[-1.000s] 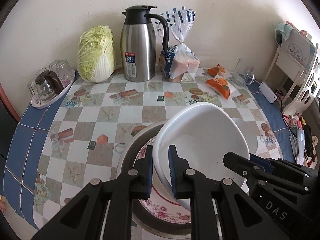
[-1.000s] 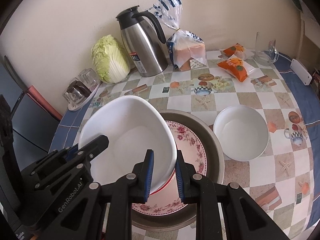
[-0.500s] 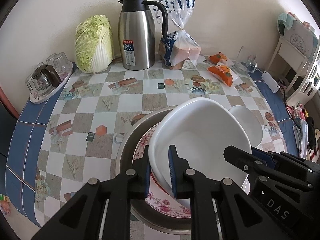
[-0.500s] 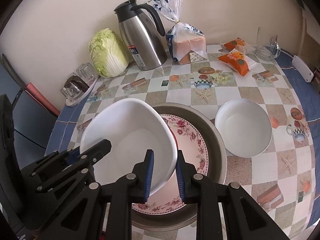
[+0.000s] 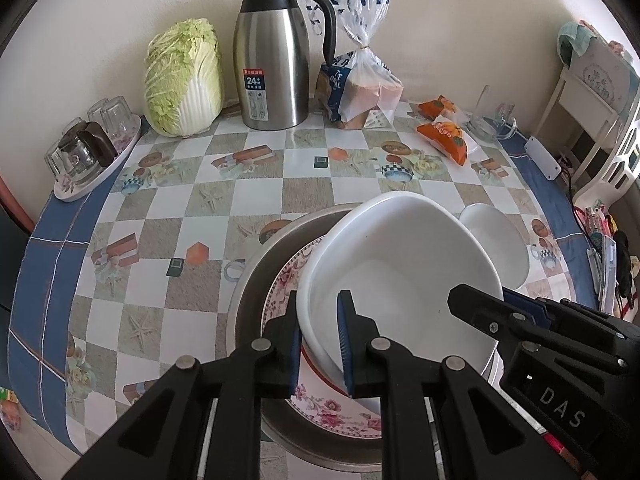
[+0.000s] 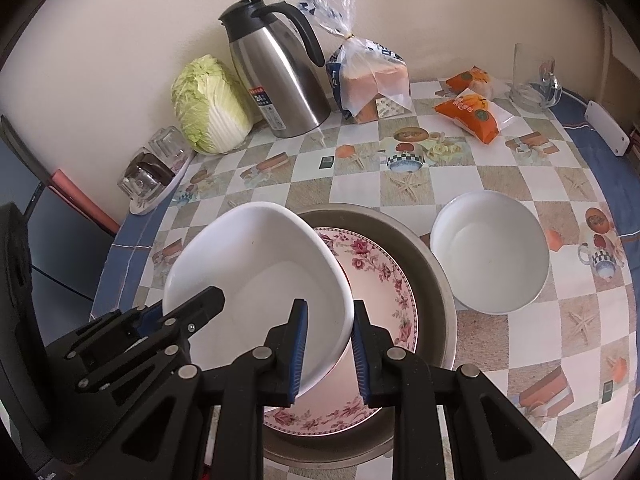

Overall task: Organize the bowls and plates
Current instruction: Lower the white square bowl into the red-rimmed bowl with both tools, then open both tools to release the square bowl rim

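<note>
Both grippers hold one large white bowl (image 5: 400,264) (image 6: 260,272) tilted above a floral plate (image 5: 316,400) (image 6: 376,276) that lies in a wide metal basin (image 5: 252,304) (image 6: 436,280). My left gripper (image 5: 318,344) is shut on the bowl's left rim. My right gripper (image 6: 330,352) is shut on its right rim. Each gripper shows in the other's view as a black body at the bowl's far side. A second, smaller white bowl (image 6: 490,256) (image 5: 496,244) sits on the table to the right of the basin.
Along the wall stand a napa cabbage (image 5: 184,80), a steel thermos jug (image 5: 272,56), bagged bread (image 5: 360,88), orange snack packs (image 5: 444,128) and a glass mug (image 6: 536,80). A tray of glasses (image 5: 88,148) sits far left. A white shelf (image 5: 592,92) is at right.
The bowl, held by both grippers, has sunk slightly toward the floral plate; the views have shifted a little and the grips are unchanged.
</note>
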A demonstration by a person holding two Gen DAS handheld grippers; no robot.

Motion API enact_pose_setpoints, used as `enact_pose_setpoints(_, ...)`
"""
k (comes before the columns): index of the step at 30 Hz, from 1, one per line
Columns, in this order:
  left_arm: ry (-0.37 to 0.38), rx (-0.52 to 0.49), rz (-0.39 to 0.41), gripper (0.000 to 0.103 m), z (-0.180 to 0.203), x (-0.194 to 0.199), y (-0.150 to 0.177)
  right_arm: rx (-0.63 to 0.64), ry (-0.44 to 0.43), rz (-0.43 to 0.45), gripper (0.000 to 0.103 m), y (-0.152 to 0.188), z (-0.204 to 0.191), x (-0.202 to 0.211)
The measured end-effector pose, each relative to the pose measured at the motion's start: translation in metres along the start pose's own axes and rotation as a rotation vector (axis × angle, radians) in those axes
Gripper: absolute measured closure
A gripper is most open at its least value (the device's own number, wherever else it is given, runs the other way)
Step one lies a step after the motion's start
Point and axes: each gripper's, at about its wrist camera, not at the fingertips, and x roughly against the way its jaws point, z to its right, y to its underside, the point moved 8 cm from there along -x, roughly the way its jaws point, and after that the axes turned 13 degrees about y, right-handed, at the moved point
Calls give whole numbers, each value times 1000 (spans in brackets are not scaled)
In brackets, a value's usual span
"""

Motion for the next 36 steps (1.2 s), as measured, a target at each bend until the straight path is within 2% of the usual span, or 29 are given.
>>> enact_pose_setpoints(17, 21, 26, -27, 84, -6, -6, 4, -14, -18, -17, 79, -2, 1, -7)
enact_pose_setpoints(31, 44, 50, -14, 81, -5, -1, 2, -30, -37, -14, 79, -2, 2, -5)
enact_pose_setpoints(36, 41, 62, 1, 76, -8, 2, 1, -34, -44, -7, 79, -3, 3, -3)
